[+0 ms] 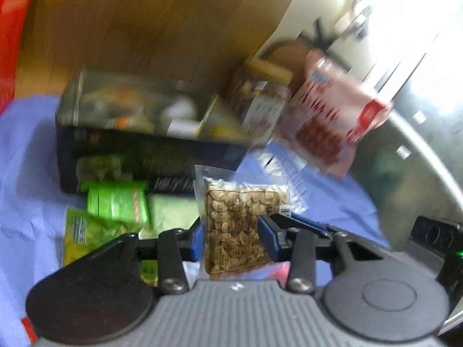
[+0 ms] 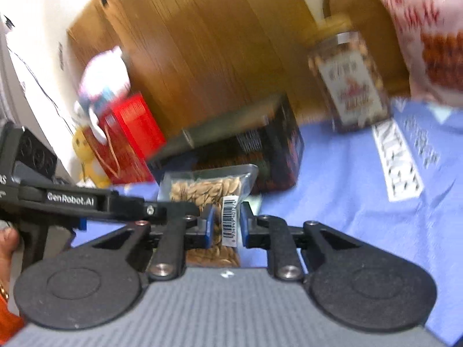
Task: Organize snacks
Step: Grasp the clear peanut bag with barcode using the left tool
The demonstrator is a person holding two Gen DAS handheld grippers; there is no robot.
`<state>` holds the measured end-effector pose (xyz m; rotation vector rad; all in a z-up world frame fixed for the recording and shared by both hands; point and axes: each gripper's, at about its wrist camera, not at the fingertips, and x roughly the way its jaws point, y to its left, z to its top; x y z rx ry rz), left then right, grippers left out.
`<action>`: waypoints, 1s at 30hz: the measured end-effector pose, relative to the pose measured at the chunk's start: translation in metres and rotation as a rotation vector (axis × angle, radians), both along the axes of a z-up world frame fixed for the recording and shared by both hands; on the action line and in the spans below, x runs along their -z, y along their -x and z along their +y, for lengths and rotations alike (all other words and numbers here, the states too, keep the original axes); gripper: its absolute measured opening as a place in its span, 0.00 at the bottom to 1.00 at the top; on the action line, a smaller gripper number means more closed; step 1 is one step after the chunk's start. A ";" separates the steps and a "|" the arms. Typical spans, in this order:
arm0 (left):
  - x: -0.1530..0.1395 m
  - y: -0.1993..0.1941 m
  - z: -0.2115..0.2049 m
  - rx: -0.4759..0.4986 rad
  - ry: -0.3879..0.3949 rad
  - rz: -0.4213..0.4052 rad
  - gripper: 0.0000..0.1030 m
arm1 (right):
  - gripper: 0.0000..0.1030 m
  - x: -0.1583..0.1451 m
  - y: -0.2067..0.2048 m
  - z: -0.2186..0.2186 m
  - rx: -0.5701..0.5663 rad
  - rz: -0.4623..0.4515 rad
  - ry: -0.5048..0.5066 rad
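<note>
Blue cloth (image 1: 34, 156) covers the worktop, with a wooden panel (image 1: 162, 20) standing behind it; both views are blurred by motion. Landmark: the dark open box (image 1: 144, 150) at the back of the cloth, which has mixed items inside that cannot be made out.

Left tool (image 1: 231, 241): its blue pads are clamped on a clear vacuum pack of nuts (image 1: 240, 219), which stands just in front of the box's right end. Green packets (image 1: 115, 205) lie in front of the box's left end, touching one another.

Right tool (image 2: 227, 225): its pads are clamped on the same pack of nuts (image 2: 207, 190), at the strip bearing the barcode sticker (image 2: 230, 221). In this view the left tool (image 2: 72, 199) reaches in from the left, with part of a hand (image 2: 8, 243) on its grip.

A jar of mixed nuts (image 2: 351, 84) stands to the right of the box. A pink-and-red snack bag (image 1: 332, 115) is right of the jar. A red gift bag (image 2: 127, 138) stands left of the box.
</note>
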<state>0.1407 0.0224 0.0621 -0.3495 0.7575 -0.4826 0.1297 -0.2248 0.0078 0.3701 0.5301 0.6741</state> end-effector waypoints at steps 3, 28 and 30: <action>-0.027 0.023 0.004 -0.005 0.008 -0.103 0.36 | 0.21 -0.021 0.012 0.002 -0.003 -0.099 -0.019; 0.059 0.135 0.067 -0.065 0.114 0.110 0.63 | 0.47 0.013 0.095 0.043 -0.213 0.087 0.122; 0.058 0.140 0.065 -0.050 0.095 0.103 0.63 | 0.57 0.013 0.106 0.040 -0.273 0.064 0.132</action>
